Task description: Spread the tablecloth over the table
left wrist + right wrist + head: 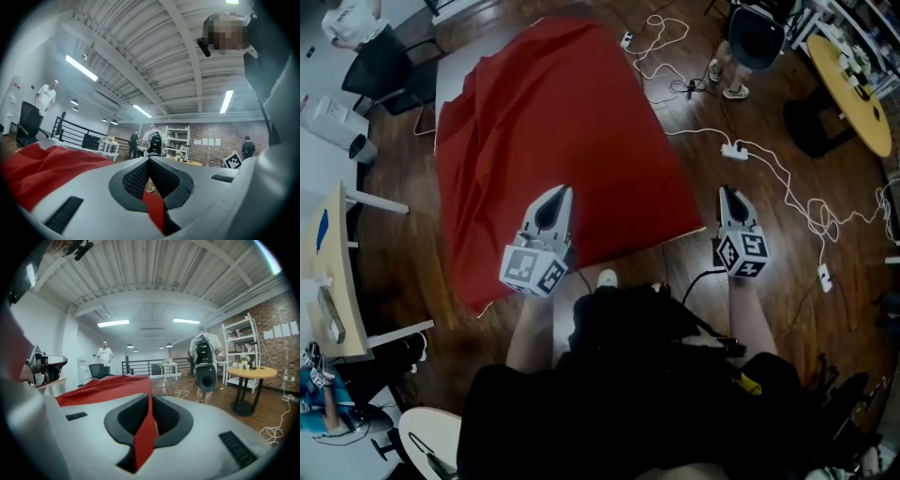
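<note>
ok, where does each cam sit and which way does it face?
Head view: on the person's head, steeply down at the tablecloth; both forearms, left tool and right tool show.
Left gripper view: on the left tool, level toward the brick wall; person's upper body top right.
Right gripper view: on the right tool, across the room; no clear body part.
Shared: tablecloth, clamped in both tools.

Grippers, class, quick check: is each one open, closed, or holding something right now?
Left gripper: closed on the red tablecloth.
Right gripper: closed on the same tablecloth.
</note>
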Motion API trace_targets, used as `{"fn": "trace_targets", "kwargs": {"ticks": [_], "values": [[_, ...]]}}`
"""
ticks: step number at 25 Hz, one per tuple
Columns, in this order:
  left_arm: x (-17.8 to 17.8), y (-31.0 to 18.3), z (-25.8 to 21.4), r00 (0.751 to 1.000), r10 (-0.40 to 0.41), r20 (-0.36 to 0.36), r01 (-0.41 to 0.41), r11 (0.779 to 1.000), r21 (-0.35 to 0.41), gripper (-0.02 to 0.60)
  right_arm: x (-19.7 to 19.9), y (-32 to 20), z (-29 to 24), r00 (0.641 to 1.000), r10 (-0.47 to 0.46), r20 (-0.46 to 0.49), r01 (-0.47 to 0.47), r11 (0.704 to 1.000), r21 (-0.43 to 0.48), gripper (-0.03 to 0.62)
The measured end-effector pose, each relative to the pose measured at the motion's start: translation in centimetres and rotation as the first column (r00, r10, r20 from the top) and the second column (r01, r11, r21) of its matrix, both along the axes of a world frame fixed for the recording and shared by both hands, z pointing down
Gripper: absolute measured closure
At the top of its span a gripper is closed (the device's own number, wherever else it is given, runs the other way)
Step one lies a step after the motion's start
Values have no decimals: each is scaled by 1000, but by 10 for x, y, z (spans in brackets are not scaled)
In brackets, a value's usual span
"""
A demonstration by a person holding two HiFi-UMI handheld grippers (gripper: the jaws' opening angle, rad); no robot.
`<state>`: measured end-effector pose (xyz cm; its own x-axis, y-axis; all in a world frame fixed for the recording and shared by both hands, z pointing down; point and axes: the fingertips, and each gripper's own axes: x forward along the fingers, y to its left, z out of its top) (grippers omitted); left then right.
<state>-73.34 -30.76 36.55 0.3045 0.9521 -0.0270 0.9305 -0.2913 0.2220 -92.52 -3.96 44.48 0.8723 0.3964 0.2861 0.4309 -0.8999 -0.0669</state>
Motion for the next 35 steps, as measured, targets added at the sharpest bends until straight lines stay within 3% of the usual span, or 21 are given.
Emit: {"fn": "trace_targets", "kwargs": {"ticks": [4, 7, 13, 20, 27, 35], "values": [[-25, 74, -16, 996, 83, -24, -83, 997, -2, 580, -43, 58, -2, 997, 74, -10, -74, 997, -2, 562], [-41, 120, -12, 995, 86, -42, -86, 996, 8, 580, -64, 103, 10, 996, 80, -33, -79, 997, 9, 562], [-86, 239, -7, 994, -57, -97, 57, 998, -6, 580, -91, 239, 23, 997, -43, -63, 43, 999, 3, 562], [-126, 378, -32, 973, -201, -111, 193, 978, -79, 580, -101, 360, -26, 971, -192, -140, 188, 981, -39, 562], [-142, 498, -19, 981, -160, -112, 154, 987, -53, 580, -97, 409, -47, 959, -189, -210, 187, 982, -31, 563], [-107, 560, 1, 984, -157, -88, 152, 986, -63, 580, -60, 456, -42, 957, -207, -203, 203, 978, -38, 562]]}}
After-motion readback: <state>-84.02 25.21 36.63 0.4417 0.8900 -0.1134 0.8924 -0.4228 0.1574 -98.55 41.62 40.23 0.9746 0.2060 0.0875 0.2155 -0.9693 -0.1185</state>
